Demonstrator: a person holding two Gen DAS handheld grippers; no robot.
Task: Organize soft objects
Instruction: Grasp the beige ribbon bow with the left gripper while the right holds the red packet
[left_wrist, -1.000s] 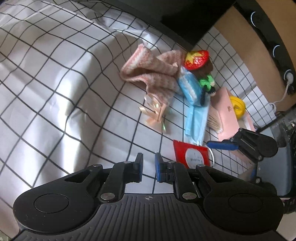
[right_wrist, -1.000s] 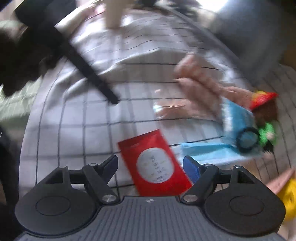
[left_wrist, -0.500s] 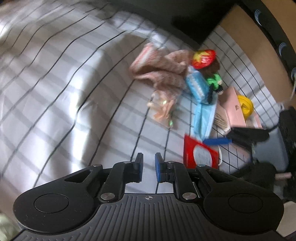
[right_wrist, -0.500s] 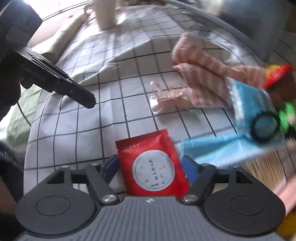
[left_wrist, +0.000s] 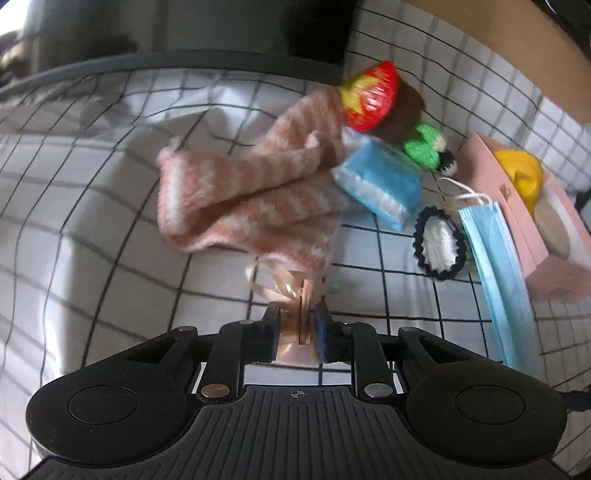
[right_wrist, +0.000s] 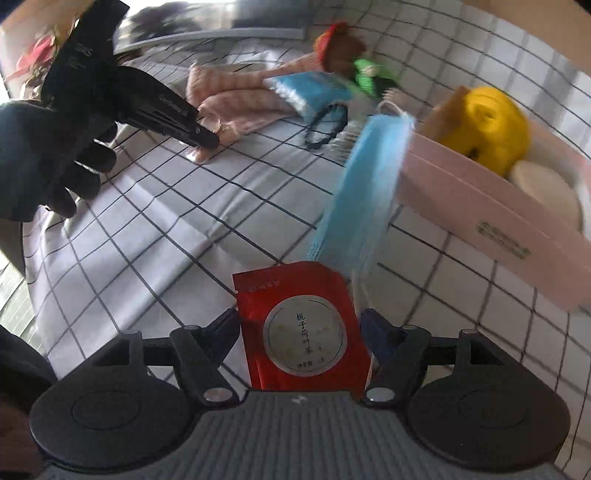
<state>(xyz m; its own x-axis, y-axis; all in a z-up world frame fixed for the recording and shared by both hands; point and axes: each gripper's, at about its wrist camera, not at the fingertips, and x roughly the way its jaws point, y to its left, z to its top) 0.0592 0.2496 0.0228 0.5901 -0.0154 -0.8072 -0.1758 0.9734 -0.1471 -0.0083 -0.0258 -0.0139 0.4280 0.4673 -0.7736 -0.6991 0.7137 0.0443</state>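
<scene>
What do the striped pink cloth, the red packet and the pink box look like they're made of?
Striped pink cloth: soft knit, probably wool or acrylic; fuzzy matte surface, limp folds.
Red packet: glossy foil or plastic film, going by its sheen and creases, with a round printed label.
Pink box: likely matte paperboard; flat stiff walls, crisp edges.
</scene>
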